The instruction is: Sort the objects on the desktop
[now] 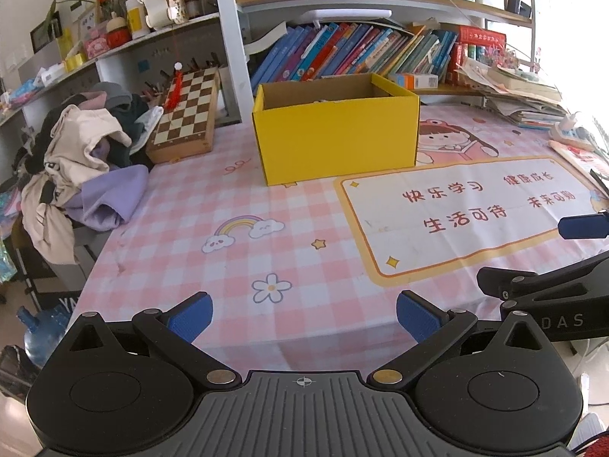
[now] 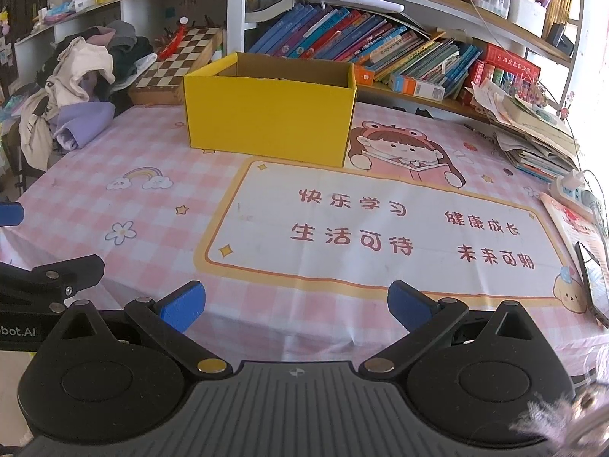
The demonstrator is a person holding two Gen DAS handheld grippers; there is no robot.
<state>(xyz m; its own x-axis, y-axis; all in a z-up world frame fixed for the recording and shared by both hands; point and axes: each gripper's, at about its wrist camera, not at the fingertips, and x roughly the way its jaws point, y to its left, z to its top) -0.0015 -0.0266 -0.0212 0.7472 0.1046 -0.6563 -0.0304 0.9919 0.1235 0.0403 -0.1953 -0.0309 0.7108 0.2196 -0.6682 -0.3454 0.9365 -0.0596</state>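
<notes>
Tongs [image 1: 304,320] [image 2: 297,306] both gape empty — yellow box [image 1: 337,141] beyond

The table [image 2: 160,205] wears a pink checked cloth printed with a rainbow, stars, a flower, a cartoon girl and a framed white panel of red characters; on it a yellow cardboard box [image 2: 270,122] stands open-topped toward the back; a wooden chessboard case [image 1: 186,114] lies at the back left corner; a purple garment [image 1: 114,198] drapes over the left edge; a heap of books and papers [image 2: 533,133] sits at the right; a power strip [image 2: 574,190] lies near it; a phone [image 2: 595,285] rests at the right edge.
</notes>
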